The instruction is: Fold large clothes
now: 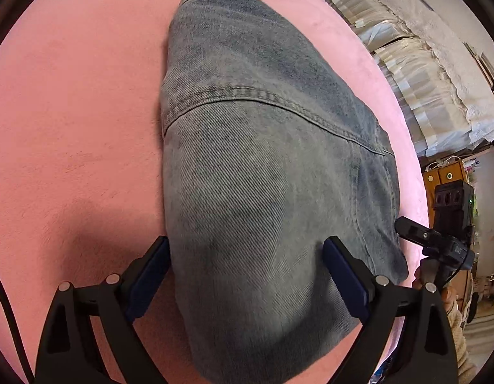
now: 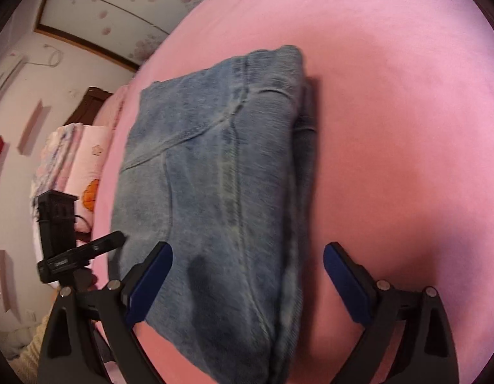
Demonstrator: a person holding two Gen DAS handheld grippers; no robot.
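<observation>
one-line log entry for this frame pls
stage: jeans folded into compact stack on pink bed | left gripper: open, over jeans | right gripper: open, empty

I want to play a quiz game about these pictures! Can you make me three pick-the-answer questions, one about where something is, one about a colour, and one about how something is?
1. Where are the jeans?
A. on the pink bed
B. on a chair
C. on the floor

2. What colour are the pads on the gripper fingers?
A. red
B. blue
C. yellow

3. How are the jeans?
A. hanging up
B. spread out flat at full length
C. folded into a bundle

Answers:
1. A, the pink bed shows all around the jeans in both views.
2. B, dark blue pads sit inside the black fingers of the left gripper and the right gripper.
3. C, the right wrist view shows stacked layers at the bundle's edge.
</observation>
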